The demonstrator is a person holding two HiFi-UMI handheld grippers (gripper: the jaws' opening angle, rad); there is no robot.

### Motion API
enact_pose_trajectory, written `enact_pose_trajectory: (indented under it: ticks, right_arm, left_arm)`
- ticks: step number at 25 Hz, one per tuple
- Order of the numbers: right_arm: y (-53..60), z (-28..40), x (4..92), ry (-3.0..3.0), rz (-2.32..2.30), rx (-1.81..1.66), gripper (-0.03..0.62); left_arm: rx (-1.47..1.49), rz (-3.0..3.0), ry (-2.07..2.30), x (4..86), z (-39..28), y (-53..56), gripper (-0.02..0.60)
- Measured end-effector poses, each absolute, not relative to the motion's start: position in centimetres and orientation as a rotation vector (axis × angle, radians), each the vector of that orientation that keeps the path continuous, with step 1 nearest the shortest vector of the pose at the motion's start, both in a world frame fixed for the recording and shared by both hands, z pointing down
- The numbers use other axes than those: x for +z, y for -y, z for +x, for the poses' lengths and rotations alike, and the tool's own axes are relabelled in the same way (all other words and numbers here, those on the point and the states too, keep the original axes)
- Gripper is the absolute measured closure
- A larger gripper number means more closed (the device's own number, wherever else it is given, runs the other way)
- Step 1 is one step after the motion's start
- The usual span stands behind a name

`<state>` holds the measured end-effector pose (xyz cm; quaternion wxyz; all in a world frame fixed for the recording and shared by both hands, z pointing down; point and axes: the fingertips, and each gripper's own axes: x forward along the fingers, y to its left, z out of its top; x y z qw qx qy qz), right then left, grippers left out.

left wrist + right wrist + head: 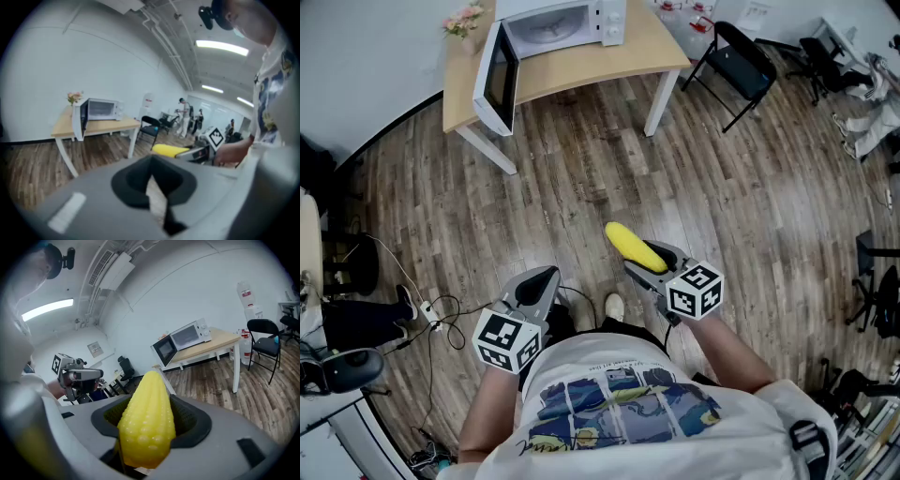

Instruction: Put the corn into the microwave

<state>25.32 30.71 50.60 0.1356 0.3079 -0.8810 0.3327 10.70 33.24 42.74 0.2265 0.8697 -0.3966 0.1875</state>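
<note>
Corn (147,423) is clamped between the two pads of the right gripper (652,260), its pointed yellow end sticking out forward past the jaws and its blunt end seated deep between them. The jaws are spread wide around the cob and pressed against its sides. The left gripper (542,278) is carried just beside it, to the left; its jaws are brought together at the tips and nothing is held between them. Both grippers are tilted slightly downward and held in the air above the wooden floor (581,178), well apart from the table (652,47). A shoe (614,306) of the person is seen on the floor between the two grippers. Ahead, the microwave (562,23) is set on the table, near its back edge, with the control panel toward the table's right side. Its door (495,80) is swung fully open and juts out over the table's front edge near the left corner. A small bunch of flowers (464,19) is placed at the table's back left corner. A black folding chair (736,61) is stood on the floor just beside the table's right edge.
</note>
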Motion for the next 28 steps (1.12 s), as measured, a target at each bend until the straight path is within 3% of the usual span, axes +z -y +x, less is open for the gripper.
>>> enact_pose_trajectory:
  ticks: [21,28]
  right_arm:
    - [-8.3,11.8,49.4,2.376,1.369,0.865,0.338]
    - [-0.7,10.5,49.1,2.317,1.456,0.805,0.338]
  left_arm:
    - [0.366,2.684,0.849,38.7,-7.6,-8.8,0.572]
    - [0.318,2.683,0.896,38.3,-10.6,-2.5,0.572]
